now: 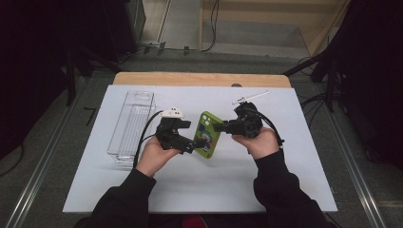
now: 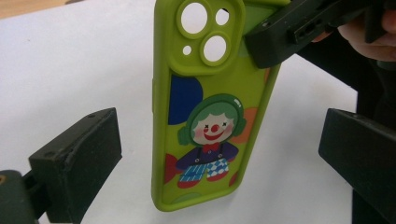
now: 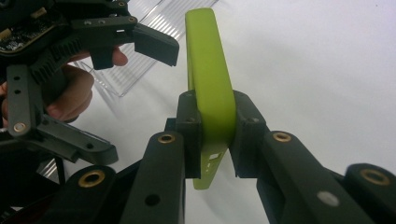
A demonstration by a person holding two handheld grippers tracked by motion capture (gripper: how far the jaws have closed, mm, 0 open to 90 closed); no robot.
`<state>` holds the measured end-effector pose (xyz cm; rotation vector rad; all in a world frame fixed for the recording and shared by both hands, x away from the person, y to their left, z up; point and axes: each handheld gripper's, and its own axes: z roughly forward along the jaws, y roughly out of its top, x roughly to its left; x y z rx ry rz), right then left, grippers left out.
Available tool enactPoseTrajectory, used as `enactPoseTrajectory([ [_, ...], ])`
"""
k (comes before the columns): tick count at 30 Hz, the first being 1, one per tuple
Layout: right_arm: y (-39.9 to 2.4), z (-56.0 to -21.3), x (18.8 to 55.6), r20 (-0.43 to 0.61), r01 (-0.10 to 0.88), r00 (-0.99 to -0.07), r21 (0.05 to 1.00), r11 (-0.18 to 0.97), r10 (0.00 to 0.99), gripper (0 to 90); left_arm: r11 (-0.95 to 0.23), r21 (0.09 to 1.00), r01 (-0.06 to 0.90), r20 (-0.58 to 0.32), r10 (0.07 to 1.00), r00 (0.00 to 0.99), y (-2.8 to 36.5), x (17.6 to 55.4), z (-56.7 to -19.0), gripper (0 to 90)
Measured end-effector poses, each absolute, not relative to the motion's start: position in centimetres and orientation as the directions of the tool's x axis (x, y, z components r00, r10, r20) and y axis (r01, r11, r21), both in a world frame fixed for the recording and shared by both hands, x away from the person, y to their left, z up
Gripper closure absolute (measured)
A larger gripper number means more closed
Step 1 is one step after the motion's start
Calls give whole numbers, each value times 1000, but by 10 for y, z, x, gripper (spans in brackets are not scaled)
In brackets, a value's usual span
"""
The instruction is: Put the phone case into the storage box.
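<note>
Above the middle of the white table sheet (image 1: 214, 175) we hold a lime-green soft plastic phone case (image 1: 208, 135) printed with a cartoon clown, between our two grippers. From the high view the case sits tilted, its camera cut-outs toward the far side of the table and its printed back turned toward our left hand.

Right gripper (image 1: 219, 127): its jaws are clamped on the case. In the right gripper view both black pads press on the opposite faces of the case (image 3: 209, 88) near one long edge, and the case stands edge-on between them, rising away from the camera. In the left gripper view one right jaw covers the upper right corner of the case, beside the camera cut-outs.

Left gripper (image 1: 199, 145): its jaws stand wide apart and grip nothing. In the left gripper view the case (image 2: 210, 116) hangs upright between the two pads with clear white sheet on both sides, so neither pad touches it. The lower end of the case sits just above the sheet in this view; we cannot tell whether it rests on the sheet.

A clear plastic rectangular bin (image 1: 131, 126) stands on the sheet to the left of our left hand, well apart from the case. A small white tool (image 1: 249, 98) lies on the sheet beyond our right gripper, near the far edge.
</note>
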<state>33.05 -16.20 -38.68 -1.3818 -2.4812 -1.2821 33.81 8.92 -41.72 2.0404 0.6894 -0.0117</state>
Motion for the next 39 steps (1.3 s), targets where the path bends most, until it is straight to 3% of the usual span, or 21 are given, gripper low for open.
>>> enactPoseTrajectory([
  [13,-155,-387,334,407,730,-600,631,262,689,744,-431,780,453,-181,539,823,79,336,-427,28],
  [28,-149,-386,331,406,727,-603,634,264,687,744,-376,810,450,-184,565,804,66,332,-428,28],
  [39,-142,-389,331,408,728,-608,629,273,681,745,-404,804,436,-143,580,802,56,329,-434,28],
])
